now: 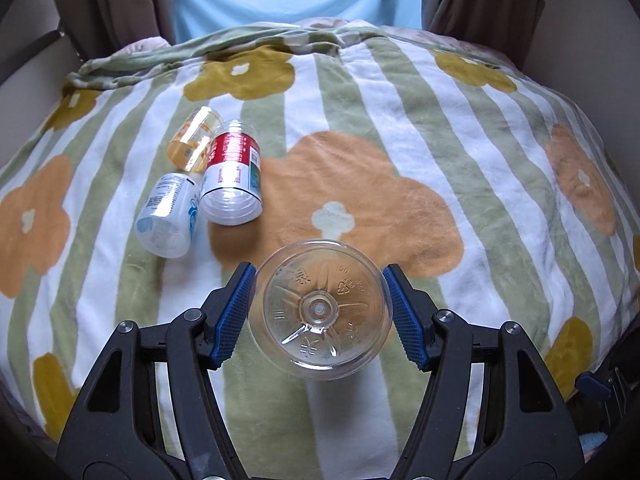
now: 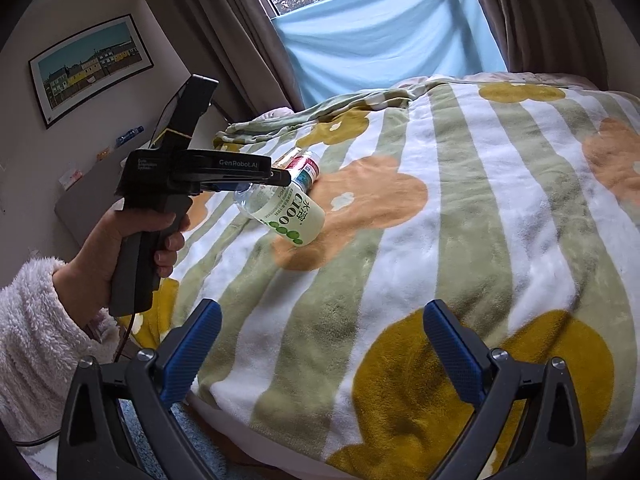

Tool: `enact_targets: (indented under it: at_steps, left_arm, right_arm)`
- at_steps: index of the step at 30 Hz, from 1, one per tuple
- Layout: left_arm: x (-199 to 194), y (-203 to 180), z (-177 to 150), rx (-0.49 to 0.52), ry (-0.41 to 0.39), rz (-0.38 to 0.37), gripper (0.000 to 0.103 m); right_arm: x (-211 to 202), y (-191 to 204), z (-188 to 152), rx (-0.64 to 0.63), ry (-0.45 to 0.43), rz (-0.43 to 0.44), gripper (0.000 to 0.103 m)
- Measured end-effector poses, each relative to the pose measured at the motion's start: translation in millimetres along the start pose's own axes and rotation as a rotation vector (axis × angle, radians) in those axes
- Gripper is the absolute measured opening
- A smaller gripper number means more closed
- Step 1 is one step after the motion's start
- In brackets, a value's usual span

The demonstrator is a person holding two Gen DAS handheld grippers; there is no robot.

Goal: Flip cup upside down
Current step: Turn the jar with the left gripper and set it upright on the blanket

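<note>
Three cut-off clear plastic cups lie on their sides in a cluster on the flowered blanket [image 1: 400, 128], all beyond and to the left of the big orange flower [image 1: 344, 208] as the left wrist camera sees it: a red-labelled cup [image 1: 232, 178] touching the flower's left edge, a yellow-labelled cup [image 1: 194, 138] just behind it and touching it, and a blue-and-white-labelled cup [image 1: 168, 216] just beside the red one on its left. All three look empty. The task's cup [image 1: 320, 310] is held above the near edge of the orange flower, clamped between the blue pads [image 1: 234, 314] of the left gripper [image 1: 320, 312]. Its ribbed, embossed clear base faces the left wrist camera, with the moulded centre nub and recycling mark readable. From the right wrist view the cup [image 2: 286, 214] is tilted, base toward the gripper and open mouth pointing down and away toward the blanket; its label is pale with green dots and green lettering, and nothing shows inside it. The right gripper [image 2: 322, 348] hangs released near the blanket's near edge, well apart from the flower, its jaws spread wide with nothing between them.
</note>
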State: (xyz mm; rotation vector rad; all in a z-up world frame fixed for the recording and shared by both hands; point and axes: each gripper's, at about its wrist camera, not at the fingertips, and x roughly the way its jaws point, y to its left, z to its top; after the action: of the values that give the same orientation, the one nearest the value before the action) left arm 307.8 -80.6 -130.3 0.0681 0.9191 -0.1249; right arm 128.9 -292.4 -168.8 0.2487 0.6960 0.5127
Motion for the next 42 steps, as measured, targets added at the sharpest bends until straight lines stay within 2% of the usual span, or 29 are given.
enact_targets:
  at_steps: [4, 12, 18, 23, 26, 28, 29, 30, 32, 42]
  left_arm:
    - [0, -10, -1, 0.048, 0.002, 0.006, 0.062]
    - [7, -5, 6, 0.139, 0.148, 0.014, 0.062]
    - [24, -8, 3, 0.157, 0.21, 0.001, 0.062]
    - [33, -12, 5, 0.174, 0.233, 0.001, 0.062]
    - [34, -14, 7, 0.192, 0.207, 0.008, 0.063]
    - [34, -15, 7, 0.198, 0.198, 0.029, 0.073]
    - [34, -16, 6, 0.199, 0.188, 0.039, 0.092]
    - [32, -16, 6, 0.199, 0.172, 0.043, 0.102]
    - [29, -16, 6, 0.198, 0.148, 0.041, 0.103]
    - [21, -11, 5, 0.166, 0.148, 0.013, 0.103]
  right_arm:
    - [1, -1, 1, 0.003, 0.002, 0.004, 0.101]
    - [3, -3, 1, 0.02, 0.007, 0.032, 0.101]
    - [3, -3, 1, 0.018, 0.008, 0.027, 0.101]
    - [2, -4, 1, 0.024, 0.007, 0.029, 0.101]
    - [3, -4, 1, 0.024, 0.01, 0.029, 0.101]
    - [3, -4, 0, 0.024, 0.012, 0.03, 0.101]
    - [3, -4, 1, 0.024, 0.011, 0.03, 0.101]
    - [3, -4, 1, 0.023, 0.012, 0.03, 0.101]
    - [3, -4, 0, 0.025, 0.011, 0.03, 0.101]
    - [5, -4, 0, 0.018, 0.014, 0.026, 0.101]
